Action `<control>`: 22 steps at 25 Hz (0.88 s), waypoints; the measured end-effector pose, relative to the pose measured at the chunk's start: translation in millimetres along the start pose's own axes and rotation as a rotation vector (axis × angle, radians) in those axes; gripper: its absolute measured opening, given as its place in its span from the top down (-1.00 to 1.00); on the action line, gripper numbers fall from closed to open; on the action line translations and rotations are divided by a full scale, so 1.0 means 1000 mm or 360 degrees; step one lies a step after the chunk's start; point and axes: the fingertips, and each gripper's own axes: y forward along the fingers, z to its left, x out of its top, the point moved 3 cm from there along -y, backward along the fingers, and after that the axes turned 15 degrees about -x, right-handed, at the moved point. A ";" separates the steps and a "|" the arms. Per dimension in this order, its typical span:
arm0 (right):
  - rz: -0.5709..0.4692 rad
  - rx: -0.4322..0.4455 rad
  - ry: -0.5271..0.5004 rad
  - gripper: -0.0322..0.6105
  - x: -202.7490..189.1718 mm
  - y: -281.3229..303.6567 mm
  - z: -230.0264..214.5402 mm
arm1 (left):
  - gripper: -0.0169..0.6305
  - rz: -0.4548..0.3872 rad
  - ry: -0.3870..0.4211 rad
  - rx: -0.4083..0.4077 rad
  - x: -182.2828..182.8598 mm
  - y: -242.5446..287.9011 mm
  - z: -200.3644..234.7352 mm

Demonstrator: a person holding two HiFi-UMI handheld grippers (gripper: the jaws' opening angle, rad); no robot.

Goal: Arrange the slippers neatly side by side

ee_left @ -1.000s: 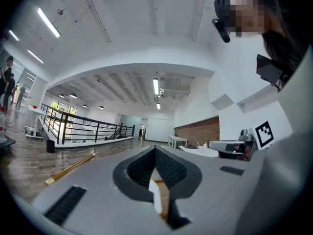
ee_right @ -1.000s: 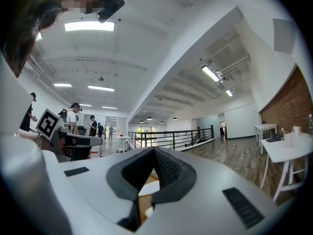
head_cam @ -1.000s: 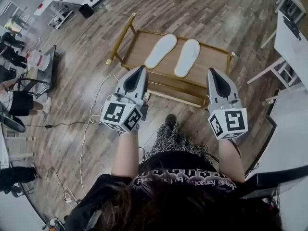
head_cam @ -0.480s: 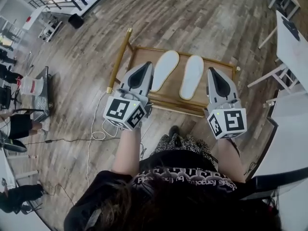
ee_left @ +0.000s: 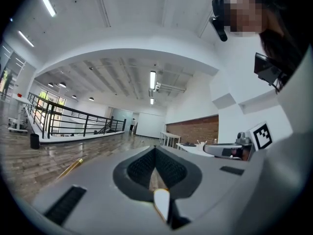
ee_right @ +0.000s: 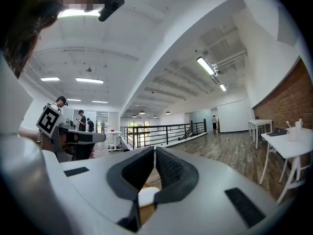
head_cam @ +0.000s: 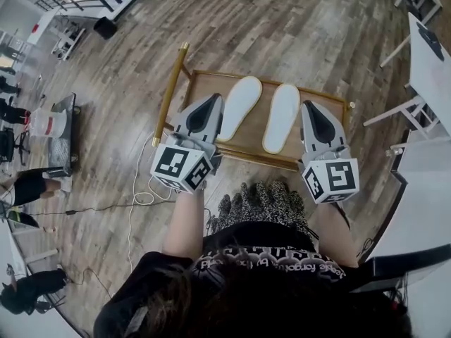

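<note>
Two white slippers lie side by side on a low wooden cart, the left slipper slanted a little toward the right slipper. My left gripper hovers shut and empty over the cart's left part, just left of the left slipper. Just right of the other slipper, the right gripper also hangs shut with nothing in it. In the left gripper view the jaws meet, with a sliver of white slipper below. The right gripper view shows closed jaws over a white slipper.
The cart has a gold handle bar on its left side. A white table stands at the right, a cable trails on the wood floor at the left, and a black bin sits far left. People stand at the room's left edge.
The cart and slippers now sit closer under both grippers, and the person's foot seen earlier is hidden. Both grippers stay shut and level.
</note>
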 end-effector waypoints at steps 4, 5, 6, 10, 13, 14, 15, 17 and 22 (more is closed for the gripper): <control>0.0104 0.0035 0.0013 0.87 -0.025 0.012 -0.001 | 0.95 0.0018 -0.0033 0.0022 -0.008 0.004 0.005; 0.0150 0.0047 0.0011 0.83 -0.035 0.014 0.001 | 0.95 0.0022 -0.0043 0.0029 -0.011 0.004 0.006; 0.0204 0.0061 0.0006 0.77 -0.047 0.017 0.002 | 0.95 0.0030 -0.0049 0.0033 -0.014 0.004 0.007; 0.0481 0.0093 0.0011 0.71 -0.110 0.022 0.004 | 0.95 0.0074 -0.0102 0.0053 -0.032 0.004 0.007; 0.0713 0.0101 0.0010 0.70 -0.163 0.020 0.007 | 0.95 0.0119 -0.0151 0.0063 -0.052 0.002 0.005; 0.0782 0.0106 0.0004 0.70 -0.179 0.020 0.008 | 0.95 0.0132 -0.0167 0.0066 -0.058 0.001 0.004; 0.0847 0.0112 -0.0002 0.70 -0.195 0.021 0.010 | 0.95 0.0145 -0.0181 0.0070 -0.064 0.000 0.003; 0.0969 0.0122 -0.0011 0.69 -0.222 0.025 0.012 | 0.95 0.0172 -0.0204 0.0074 -0.075 -0.002 0.002; 0.1157 0.0118 0.0017 0.69 -0.264 0.041 0.010 | 0.95 0.0245 -0.0222 0.0073 -0.096 0.000 0.001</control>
